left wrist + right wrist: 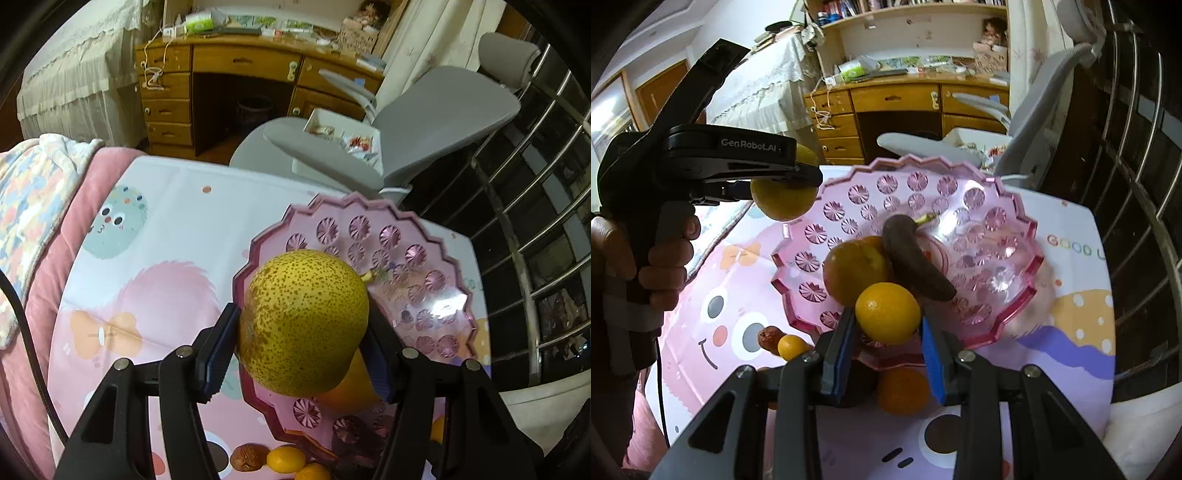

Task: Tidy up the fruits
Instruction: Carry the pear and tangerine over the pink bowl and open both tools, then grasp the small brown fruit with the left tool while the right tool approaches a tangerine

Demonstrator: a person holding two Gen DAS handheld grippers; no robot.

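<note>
- The left gripper [303, 343] clenches a pear [304, 321] between its blue ribbed pads; the fruit is yellow-green, speckled brown, rounded and broad.
- In the left wrist view the pear hangs over the near-left rim of the bowl [436, 236], clear of the bowl's floor; its long axis runs roughly away from the camera, though which end is the stem I cannot tell.
- In the right wrist view the same pear [785, 199] shows beside the bowl's [1015, 317] left rim, under the black left gripper [783, 177], which a hand [661, 258] grips by its handle.
- The right gripper [888, 343] grasps an orange [888, 312], smooth, glossy and nearly round, with its navel facing the camera; it sits above the bowl's near rim.
- The bowl is clear pink plastic with a zigzag edge and moulded starburst discs over its wall.
- Inside it lies a dark brown banana [912, 254], curved, its long axis running from the near right up to a greenish stem at the far side; a bigger dull orange fruit [855, 269] touches its left flank.
- Outside, on the cartoon-printed cloth [1067, 229], another orange [903, 391] rests just below the rim, and a small orange [792, 347] touches a wrinkled brown date [770, 338].
</note>
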